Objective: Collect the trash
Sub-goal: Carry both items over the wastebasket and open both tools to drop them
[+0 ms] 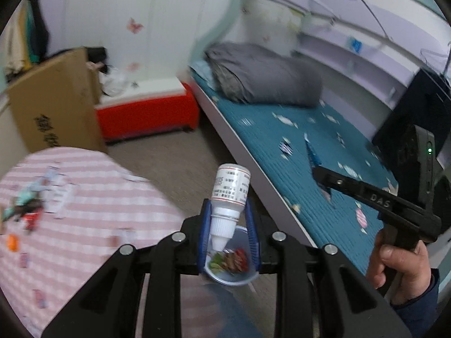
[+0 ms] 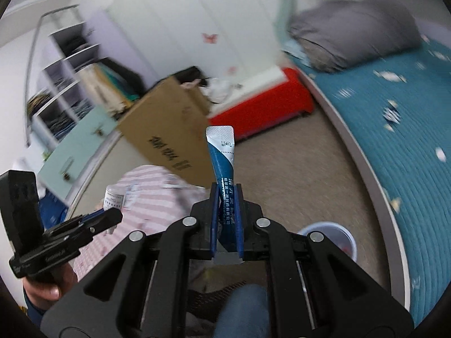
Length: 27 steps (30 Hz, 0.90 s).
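The left claw (image 1: 229,219) was clamped on a small white dropper bottle (image 1: 229,194), its blue pads pressed against the bottle's neck, the cap end pointing back toward the camera and the labelled body sticking out past the fingertips. Directly beneath that claw sat a pale bin (image 1: 231,273) on the floor, with crumpled green and red wrappers in its bottom. To the left of the claw lay the pink-striped tabletop (image 1: 93,197), where more scattered trash (image 1: 28,211) showed, too blurred to name. Beyond it a cardboard box (image 1: 56,104) leaned beside a red chest (image 1: 146,118). The right claw (image 2: 227,211) was closed tight on a blue and white sachet (image 2: 222,155), which stood upright between the pads with its silver crimped end well above the fingertips. Below and to the right of this claw the same bin's rim (image 2: 329,229) showed on the beige floor. Further right ran the bed (image 2: 408,146) with its teal cover, a grey pillow (image 2: 355,33) at its far end. A hand (image 1: 400,264) gripped the right tool's handle.
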{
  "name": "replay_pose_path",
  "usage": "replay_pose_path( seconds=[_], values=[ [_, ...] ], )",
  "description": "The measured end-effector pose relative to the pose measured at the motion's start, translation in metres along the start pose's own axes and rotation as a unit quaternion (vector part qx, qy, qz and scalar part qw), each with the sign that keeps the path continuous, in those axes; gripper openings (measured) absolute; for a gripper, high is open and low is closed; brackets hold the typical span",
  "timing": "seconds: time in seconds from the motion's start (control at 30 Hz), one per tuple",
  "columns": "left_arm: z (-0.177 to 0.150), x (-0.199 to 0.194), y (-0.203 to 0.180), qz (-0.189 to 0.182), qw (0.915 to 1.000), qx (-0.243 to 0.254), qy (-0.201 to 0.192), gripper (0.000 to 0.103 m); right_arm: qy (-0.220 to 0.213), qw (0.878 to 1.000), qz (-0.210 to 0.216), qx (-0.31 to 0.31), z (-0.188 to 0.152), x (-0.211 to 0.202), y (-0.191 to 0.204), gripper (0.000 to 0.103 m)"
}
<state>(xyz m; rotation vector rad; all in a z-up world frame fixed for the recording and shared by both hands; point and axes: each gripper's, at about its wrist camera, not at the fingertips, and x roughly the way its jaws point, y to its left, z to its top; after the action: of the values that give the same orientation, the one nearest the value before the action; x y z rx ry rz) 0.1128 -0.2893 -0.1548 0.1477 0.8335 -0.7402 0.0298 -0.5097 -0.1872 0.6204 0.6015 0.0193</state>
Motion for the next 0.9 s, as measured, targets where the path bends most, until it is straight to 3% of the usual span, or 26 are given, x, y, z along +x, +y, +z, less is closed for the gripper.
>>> replay_pose_path(
  seconds=[0.3, 0.5, 0.63, 0.67, 0.73, 0.77, 0.8, 0.9],
  values=[
    [-0.012, 0.120, -0.045, -0.008, 0.9930, 0.028, 0.114, 0.023, 0.067, 0.991, -0.040, 0.107, -0.030, 0.054, -0.100, 0.010],
    [-0.030, 0.204, -0.042, 0.001, 0.9774, 0.020, 0.210, 0.024, 0.117, 0.980, -0.038, 0.159, -0.052, 0.103, -0.136, 0.011],
    [-0.036, 0.236, -0.035, 0.009, 0.9681, 0.018, 0.250, 0.025, 0.148, 0.971, -0.040, 0.184, -0.065, 0.133, -0.151, 0.013],
    [-0.036, 0.244, -0.034, 0.010, 0.9643, 0.018, 0.264, 0.031, 0.154, 0.969, -0.043, 0.190, -0.067, 0.139, -0.153, 0.014],
    [-0.038, 0.255, -0.034, 0.020, 0.9610, 0.023, 0.275, 0.058, 0.172, 0.962, -0.048, 0.207, -0.075, 0.152, -0.164, 0.014],
    [-0.039, 0.258, -0.033, 0.031, 0.9616, 0.028, 0.271, 0.079, 0.180, 0.959, -0.050, 0.214, -0.078, 0.157, -0.169, 0.014],
    [-0.039, 0.258, -0.033, 0.044, 0.9624, 0.033, 0.266, 0.084, 0.187, 0.955, -0.053, 0.223, -0.082, 0.161, -0.174, 0.018],
    [-0.039, 0.262, -0.028, 0.058, 0.9600, 0.032, 0.272, 0.085, 0.191, 0.946, -0.071, 0.252, -0.092, 0.163, -0.188, 0.090]
  ],
)
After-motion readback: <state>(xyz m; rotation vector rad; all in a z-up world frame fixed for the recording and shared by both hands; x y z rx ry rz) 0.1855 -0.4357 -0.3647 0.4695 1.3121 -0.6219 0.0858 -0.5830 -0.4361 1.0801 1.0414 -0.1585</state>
